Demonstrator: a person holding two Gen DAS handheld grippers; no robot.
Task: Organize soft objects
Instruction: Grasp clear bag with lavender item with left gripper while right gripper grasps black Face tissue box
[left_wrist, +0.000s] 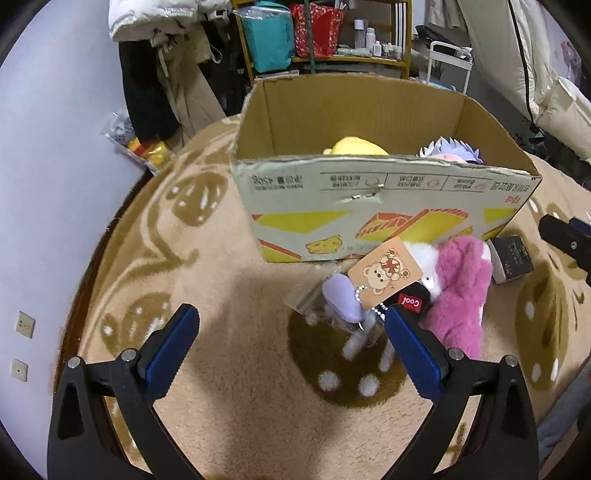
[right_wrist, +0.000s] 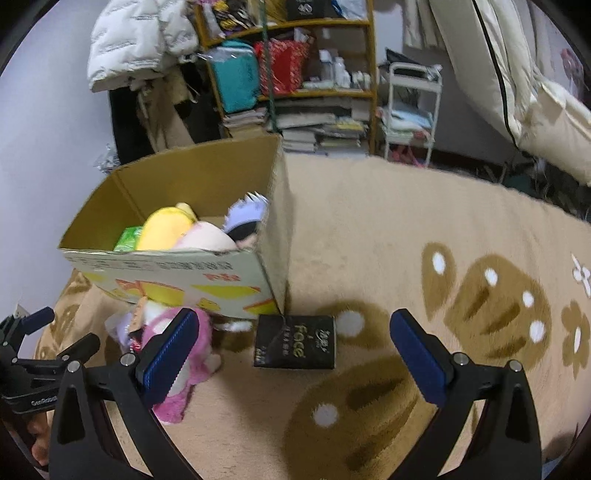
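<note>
cardboard box (left_wrist: 369, 206): open-topped, standing on the beige patterned rug (left_wrist: 229, 369), printed front wall facing both cameras. contents seen over the rim: yellow plush (right_wrist: 162, 229), pale pink plush (right_wrist: 207, 240), doll with lilac spiky hair (right_wrist: 247, 216), a green item (right_wrist: 127, 239) at the left.

pink plush (left_wrist: 458, 295): lying on the rug just in front of the box's front wall, outside it. a bear-print paper tag (left_wrist: 386, 273) on a ball chain rests across it, with a black "cool" label (left_wrist: 410, 301) just below the tag.

lilac soft item (left_wrist: 341, 299): on the rug touching the pink plush's left side, partly over a clear wrapper; exact kind cannot be told.

black "face" box (right_wrist: 295, 341): flat on the rug at the cardboard box's near right corner, just beside the pink plush.

left gripper (left_wrist: 291, 347): blue-padded fingers spread wide, holding nothing, low over the rug; the right finger's tip sits close to the lilac item and the tag chain.

right gripper (right_wrist: 293, 349): fingers spread wide, holding nothing, the black box seen between them; the left finger overlaps the pink plush in view.

background: yellow shelf (right_wrist: 295, 92) with bags and books, white jacket (right_wrist: 133, 40).
</note>
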